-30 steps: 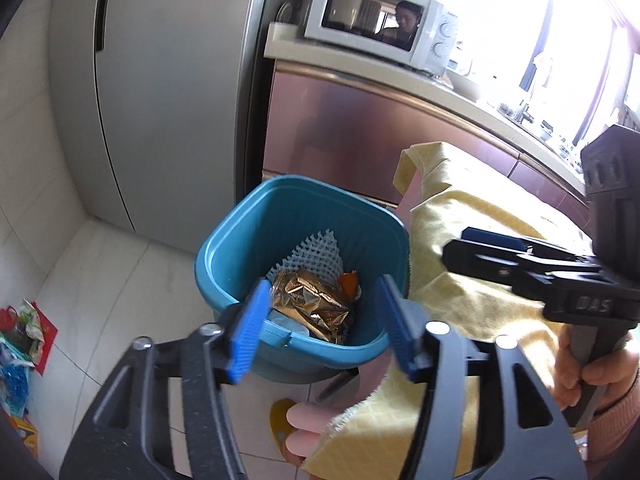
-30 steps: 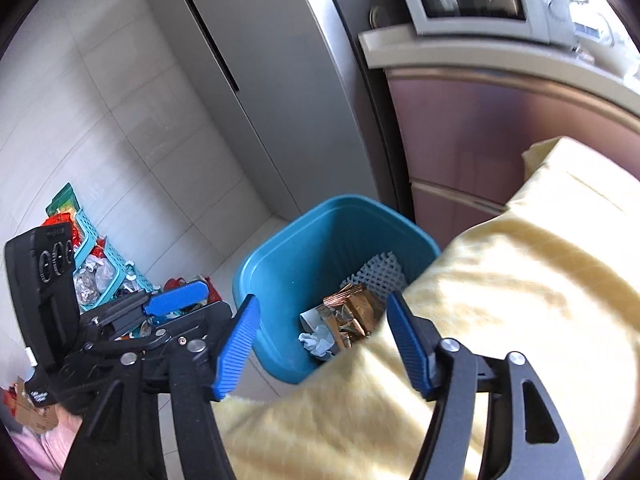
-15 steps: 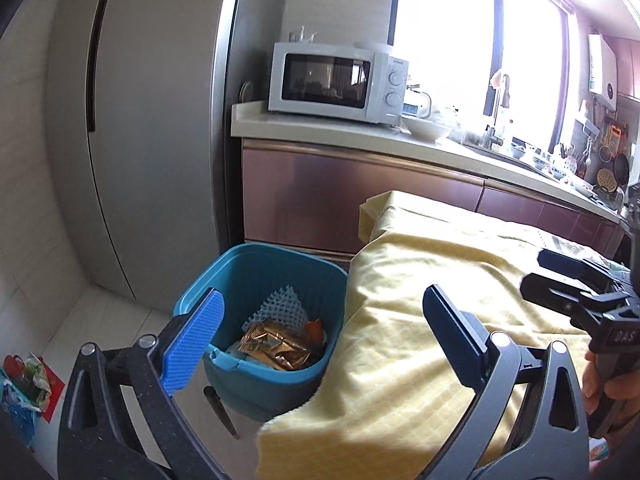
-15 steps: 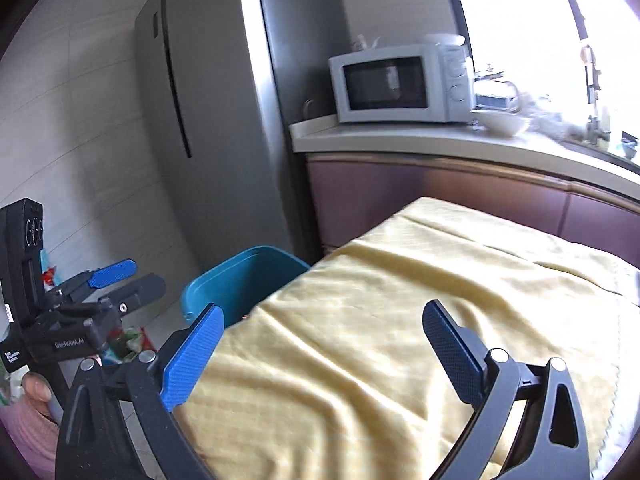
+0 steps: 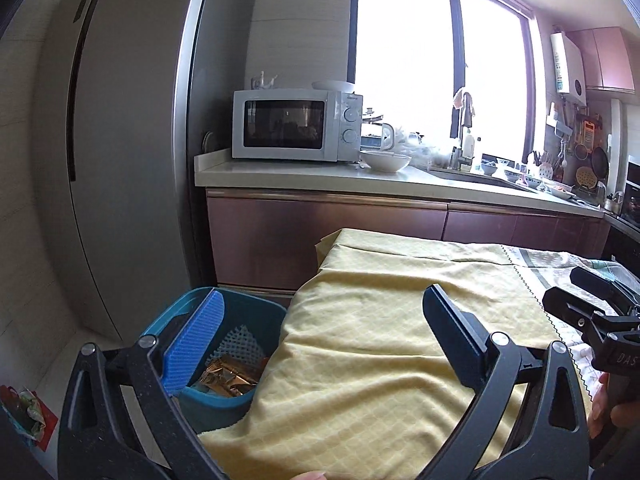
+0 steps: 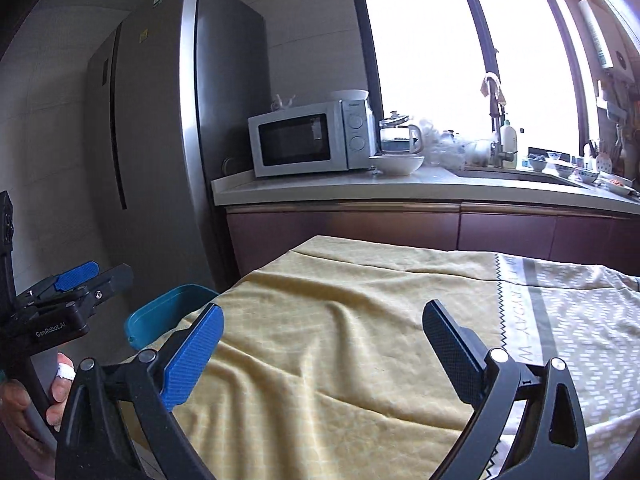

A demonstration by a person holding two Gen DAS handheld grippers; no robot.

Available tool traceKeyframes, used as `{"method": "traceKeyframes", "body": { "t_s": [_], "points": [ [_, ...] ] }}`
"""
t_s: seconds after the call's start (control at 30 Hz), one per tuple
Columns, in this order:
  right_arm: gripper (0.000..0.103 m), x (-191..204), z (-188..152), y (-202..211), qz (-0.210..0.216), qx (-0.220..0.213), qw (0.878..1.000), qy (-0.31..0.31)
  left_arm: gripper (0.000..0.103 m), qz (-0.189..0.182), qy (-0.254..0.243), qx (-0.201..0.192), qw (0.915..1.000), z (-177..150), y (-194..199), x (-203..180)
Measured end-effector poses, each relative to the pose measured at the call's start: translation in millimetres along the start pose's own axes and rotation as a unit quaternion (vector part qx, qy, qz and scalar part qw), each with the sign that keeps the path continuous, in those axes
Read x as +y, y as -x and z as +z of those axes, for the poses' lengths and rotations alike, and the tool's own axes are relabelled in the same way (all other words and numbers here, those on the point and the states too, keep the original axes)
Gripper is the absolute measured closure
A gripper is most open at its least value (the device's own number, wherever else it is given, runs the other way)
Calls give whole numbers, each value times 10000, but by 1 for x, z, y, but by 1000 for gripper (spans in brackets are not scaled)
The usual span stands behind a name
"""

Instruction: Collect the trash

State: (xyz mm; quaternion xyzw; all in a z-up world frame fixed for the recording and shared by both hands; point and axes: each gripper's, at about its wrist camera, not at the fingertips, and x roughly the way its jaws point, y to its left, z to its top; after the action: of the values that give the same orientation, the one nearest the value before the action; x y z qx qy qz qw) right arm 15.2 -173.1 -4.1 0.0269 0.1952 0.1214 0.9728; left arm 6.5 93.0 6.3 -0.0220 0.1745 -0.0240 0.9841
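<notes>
A teal trash bin [image 5: 218, 400] stands on the floor at the left corner of the table; its rim also shows in the right wrist view [image 6: 160, 320]. Inside it lie a gold foil wrapper [image 5: 228, 380] and white foam netting [image 5: 240, 344]. My left gripper [image 5: 320, 344] is open and empty, above the table's left corner beside the bin. My right gripper [image 6: 320, 344] is open and empty over the yellow tablecloth [image 6: 340, 340]. Each gripper shows in the other's view, the right one [image 5: 592, 312] and the left one [image 6: 76, 284].
A steel fridge [image 5: 120, 160] stands behind the bin. A counter [image 5: 320, 178] carries a microwave [image 5: 296, 126], a white bowl [image 5: 386, 160], a kettle and a sink. Coloured packets [image 5: 24, 412] lie on the floor at the left. A patterned cloth [image 6: 580, 320] covers the table's right part.
Both grippers have lifted and tilted up from looking down into the bin to looking level across the table. Both have opened wider. The bin has dropped to the lower left.
</notes>
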Motion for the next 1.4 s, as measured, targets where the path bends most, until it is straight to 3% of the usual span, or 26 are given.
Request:
{"method": "traceKeyframes", "body": {
  "t_s": [0.47, 1.4],
  "points": [
    [7, -32, -14, 39, -654, -379, 9969, -239, 5, -94, -251, -440, 9987, 2, 12, -45],
    [7, -34, -17, 61, -873, -580, 9942, -257, 5, -132, -246, -634, 9976, -3, 21, -51]
  ]
}}
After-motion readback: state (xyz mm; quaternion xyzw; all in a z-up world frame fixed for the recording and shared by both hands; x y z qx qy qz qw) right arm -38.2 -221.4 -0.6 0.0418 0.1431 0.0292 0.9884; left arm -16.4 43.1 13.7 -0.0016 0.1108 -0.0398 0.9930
